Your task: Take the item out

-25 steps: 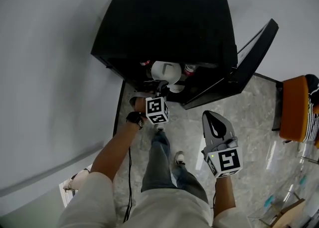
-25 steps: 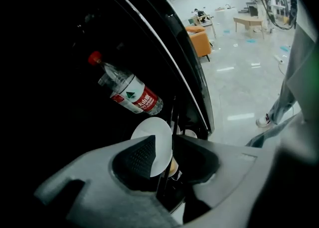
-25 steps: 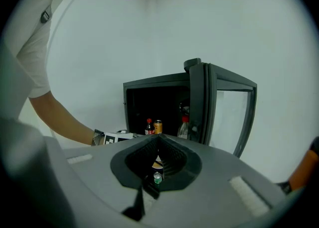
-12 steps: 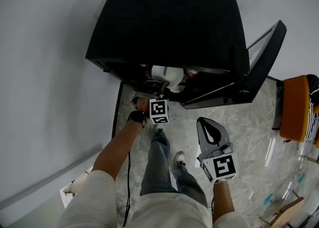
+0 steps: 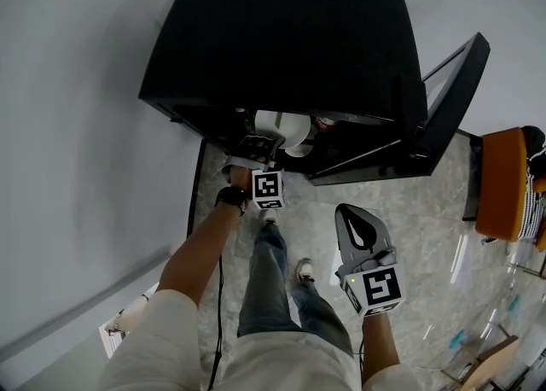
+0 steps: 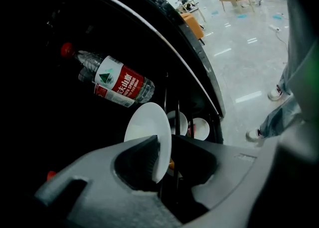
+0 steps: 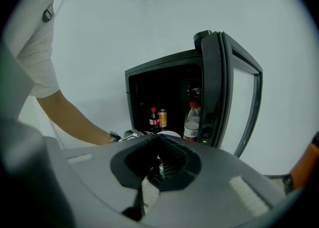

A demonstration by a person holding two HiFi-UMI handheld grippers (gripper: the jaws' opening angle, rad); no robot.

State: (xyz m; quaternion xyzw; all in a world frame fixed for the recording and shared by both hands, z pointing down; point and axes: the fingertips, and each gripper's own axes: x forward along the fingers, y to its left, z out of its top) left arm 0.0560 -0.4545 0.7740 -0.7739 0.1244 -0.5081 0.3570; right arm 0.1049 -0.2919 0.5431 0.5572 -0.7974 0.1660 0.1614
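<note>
A white plate (image 6: 147,132) stands on edge on a shelf inside the open black mini fridge (image 5: 290,31); from the head view the plate (image 5: 281,125) shows just under the fridge's top. My left gripper (image 6: 164,145) reaches into the fridge, and its jaws are closing with the plate's rim between them, both pads against it. In the head view the left gripper (image 5: 260,143) sits at the fridge mouth. My right gripper (image 5: 351,210) hangs back over the floor, shut and empty, pointing at the fridge (image 7: 164,87).
A water bottle (image 6: 117,81) with a red label lies above the plate, and two more white dishes (image 6: 192,125) stand behind it. The fridge door (image 5: 444,99) swings open to the right. A cola bottle (image 7: 154,117) and can (image 7: 162,117) stand inside. An orange chair (image 5: 503,184) is at the right.
The left gripper has pushed a little deeper into the fridge, up to the plate. The right gripper has drifted slightly left and nearer to me.
</note>
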